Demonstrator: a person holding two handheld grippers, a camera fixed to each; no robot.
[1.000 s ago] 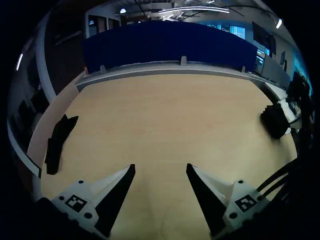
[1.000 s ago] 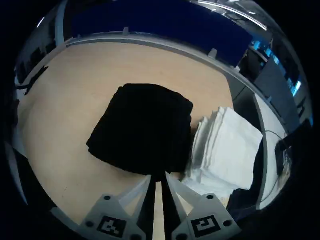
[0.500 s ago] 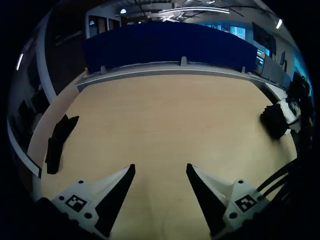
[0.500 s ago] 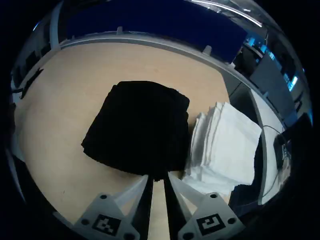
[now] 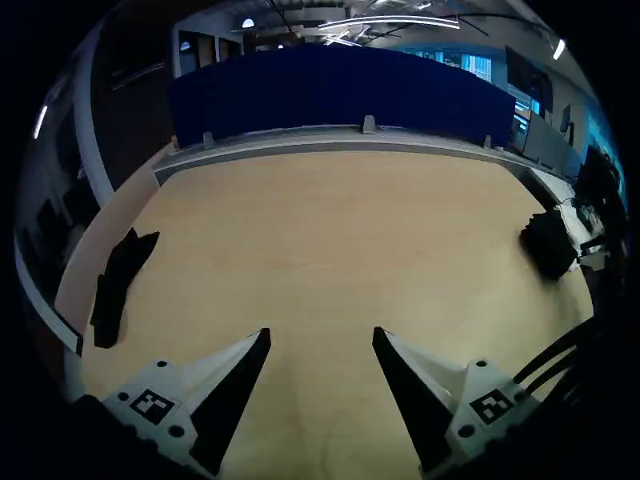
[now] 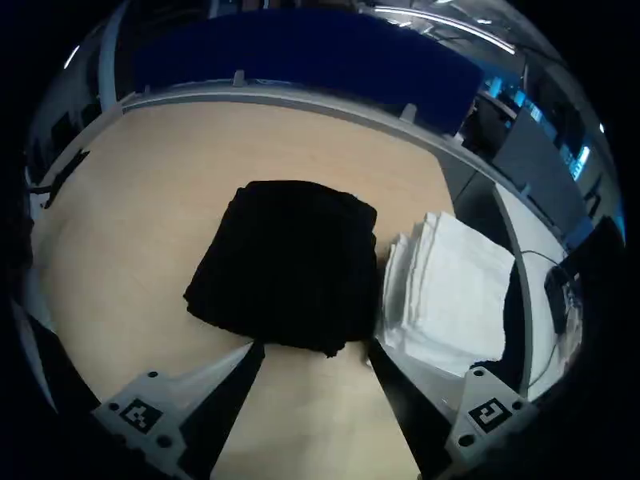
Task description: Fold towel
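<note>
- A folded black towel [image 6: 284,268] lies flat on a pale wooden table [image 6: 144,208]. Its near edge sits just beyond the fingertips of the right gripper [image 6: 314,348], at the gripper's 12 o'clock. The fingers are spread wide and grasp nothing.
- The towel forms a thick, roughly square stack with layered edges, too dark to show any texture.
- A pile of white towels [image 6: 452,304] rests against its side at 3 o'clock.
- A blue partition [image 6: 304,56] lines the table's far edge at 12 o'clock.
- In the left gripper view, the left gripper [image 5: 320,332] is also spread and holds nothing over the tabletop. A black cloth [image 5: 116,284] lies at 9 o'clock and a dark bundle [image 5: 550,240] at 3 o'clock, both well apart from the fingers.
</note>
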